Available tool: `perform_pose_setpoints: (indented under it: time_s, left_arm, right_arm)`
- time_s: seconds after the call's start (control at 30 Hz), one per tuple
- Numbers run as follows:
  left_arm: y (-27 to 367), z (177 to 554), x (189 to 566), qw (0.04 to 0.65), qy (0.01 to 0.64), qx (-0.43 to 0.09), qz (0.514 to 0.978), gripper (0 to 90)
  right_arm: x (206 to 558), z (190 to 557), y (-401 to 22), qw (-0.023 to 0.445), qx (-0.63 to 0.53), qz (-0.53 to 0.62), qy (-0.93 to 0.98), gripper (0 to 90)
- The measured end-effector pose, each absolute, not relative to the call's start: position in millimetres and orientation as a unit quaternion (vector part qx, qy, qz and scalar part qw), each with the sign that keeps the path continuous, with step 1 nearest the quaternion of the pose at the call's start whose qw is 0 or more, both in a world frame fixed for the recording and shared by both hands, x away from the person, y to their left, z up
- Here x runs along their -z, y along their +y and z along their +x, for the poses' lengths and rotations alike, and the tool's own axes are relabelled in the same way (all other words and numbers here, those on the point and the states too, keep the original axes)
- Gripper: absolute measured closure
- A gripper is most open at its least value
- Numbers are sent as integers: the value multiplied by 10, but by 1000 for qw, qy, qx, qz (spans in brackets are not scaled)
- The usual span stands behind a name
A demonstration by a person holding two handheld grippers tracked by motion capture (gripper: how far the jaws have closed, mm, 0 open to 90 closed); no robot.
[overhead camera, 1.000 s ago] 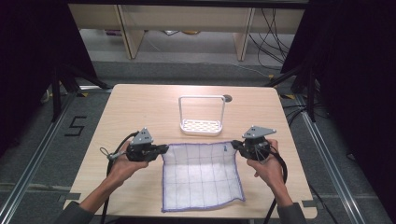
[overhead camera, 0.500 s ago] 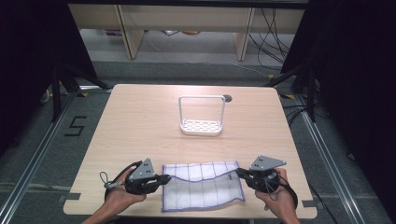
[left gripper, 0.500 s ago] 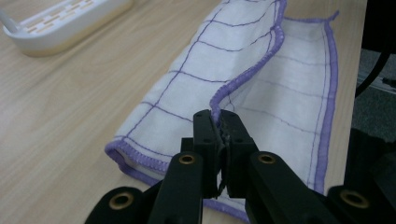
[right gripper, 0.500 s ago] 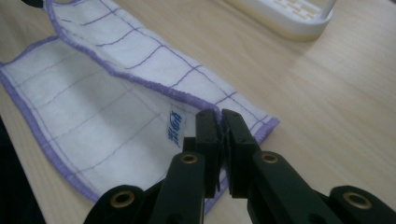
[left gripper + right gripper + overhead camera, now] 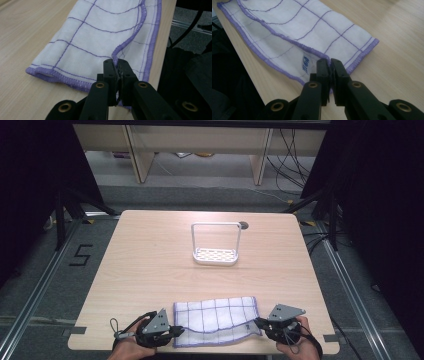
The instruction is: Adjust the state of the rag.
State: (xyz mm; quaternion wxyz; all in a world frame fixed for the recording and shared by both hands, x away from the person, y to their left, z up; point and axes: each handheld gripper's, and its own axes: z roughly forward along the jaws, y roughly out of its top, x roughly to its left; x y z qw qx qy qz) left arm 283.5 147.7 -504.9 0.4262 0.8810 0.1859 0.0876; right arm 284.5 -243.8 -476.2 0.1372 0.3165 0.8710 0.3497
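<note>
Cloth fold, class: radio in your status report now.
Left hand-held gripper and right hand-held gripper shut on cloth corners. Cloth folded over at near table edge. White rack stands well clear.

In the high view, the person's forearms are cut off by the bottom edge, leaving just the hands behind the left tongs (image 5: pixel 170 334) and the right tongs (image 5: pixel 259 323). The white cloth with purple grid lines and purple hem (image 5: pixel 216 321) hides its own lower layer where it lies folded at the near edge of the pale wooden counter (image 5: pixel 150 265). In the right gripper view, the small blue printed mark (image 5: pixel 305 65) on the cloth is too blurred to read.
</note>
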Motion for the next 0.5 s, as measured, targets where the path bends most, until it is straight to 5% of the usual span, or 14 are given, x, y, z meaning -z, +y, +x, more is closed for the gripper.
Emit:
perform_pose_setpoints:
  time_s: [0.4,0.5]
  left_arm:
    - [1463,2723,5135,413,181,-61,891,818]
    - [1528,2726,5091,427,196,-54,881,652]
  right_arm:
    - [4815,2651,-2438,137,-332,321,877,818]
    - [4781,2599,-2471,146,-344,322,870,761]
